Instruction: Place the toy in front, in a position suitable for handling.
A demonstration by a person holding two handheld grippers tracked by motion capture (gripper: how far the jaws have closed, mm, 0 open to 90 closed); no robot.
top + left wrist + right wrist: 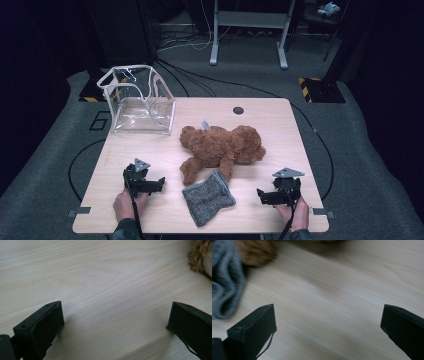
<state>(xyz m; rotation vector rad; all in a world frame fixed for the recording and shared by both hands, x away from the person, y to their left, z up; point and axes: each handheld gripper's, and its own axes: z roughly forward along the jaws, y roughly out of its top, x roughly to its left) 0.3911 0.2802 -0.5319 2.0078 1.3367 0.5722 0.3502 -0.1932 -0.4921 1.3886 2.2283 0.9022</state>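
One teddy bear (pixel 222 146), one grey sock (pixel 207 198) and one clear bag (pixel 137 102) lie between two wide-open, empty grippers.

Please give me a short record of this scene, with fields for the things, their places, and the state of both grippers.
surface: wooden table
bear: brown, lying at table centre
cloth: grey knit, flat at the near edge, touching the bear's leg
bag: clear, open, standing at far left corner
left gripper: open, holding nothing, left of the cloth
right gripper: open, holding nothing, right of the cloth
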